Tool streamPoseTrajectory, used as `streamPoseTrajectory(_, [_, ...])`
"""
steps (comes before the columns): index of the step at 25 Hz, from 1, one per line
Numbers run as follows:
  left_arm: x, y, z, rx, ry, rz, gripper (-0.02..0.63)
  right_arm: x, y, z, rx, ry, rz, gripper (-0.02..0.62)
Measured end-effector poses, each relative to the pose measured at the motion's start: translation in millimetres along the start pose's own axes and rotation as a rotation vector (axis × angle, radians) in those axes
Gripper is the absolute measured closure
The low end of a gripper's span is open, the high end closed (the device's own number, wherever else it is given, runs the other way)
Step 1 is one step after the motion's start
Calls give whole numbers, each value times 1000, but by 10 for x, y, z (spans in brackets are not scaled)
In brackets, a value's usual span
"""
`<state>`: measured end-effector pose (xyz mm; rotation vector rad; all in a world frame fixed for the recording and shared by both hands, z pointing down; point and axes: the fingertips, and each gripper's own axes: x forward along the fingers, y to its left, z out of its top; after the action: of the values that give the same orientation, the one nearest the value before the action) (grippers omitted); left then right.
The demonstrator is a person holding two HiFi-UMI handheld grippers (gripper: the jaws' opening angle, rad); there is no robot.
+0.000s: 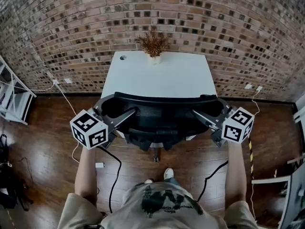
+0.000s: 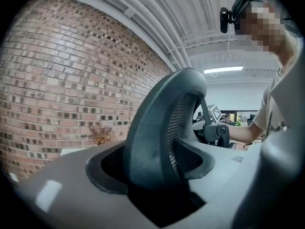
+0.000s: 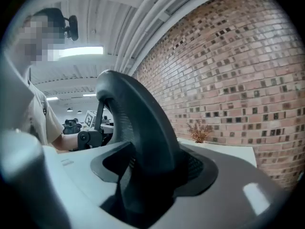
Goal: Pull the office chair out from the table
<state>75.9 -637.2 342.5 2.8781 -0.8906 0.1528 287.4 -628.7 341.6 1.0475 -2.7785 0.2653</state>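
Note:
The black mesh office chair (image 1: 159, 116) stands at the front edge of the white table (image 1: 162, 78), its backrest toward me. My left gripper (image 1: 125, 106) straddles the backrest's left edge, one jaw on each face. In the left gripper view the curved frame (image 2: 162, 128) fills the gap of that gripper (image 2: 152, 175), and both pads lie against it. At the right edge my right gripper (image 1: 205, 106) does the same. The right gripper view shows the frame (image 3: 138, 128) clamped inside that gripper (image 3: 152, 175).
A dried plant in a white pot (image 1: 153, 44) sits at the table's far edge, against the brick wall (image 1: 71, 27). Cables (image 1: 114, 175) trail over the wooden floor by my feet (image 1: 167, 173). A white rack (image 1: 12, 99) stands at the left and white furniture (image 1: 293, 190) at the right.

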Motion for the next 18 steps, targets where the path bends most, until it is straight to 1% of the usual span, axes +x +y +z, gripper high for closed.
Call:
streamPoseTrajectory(3, [-17, 14, 1, -1, -1, 5, 293, 31, 13, 2, 0, -8, 3, 310])
streamPoseTrajectory(10, [-74, -29, -7, 6, -18, 19, 291, -2, 58, -11, 3, -29, -42, 305])
streamPoseTrajectory(18, [-135, -82, -20, 8, -31, 11, 292, -54, 101, -42, 31, -48, -88, 293])
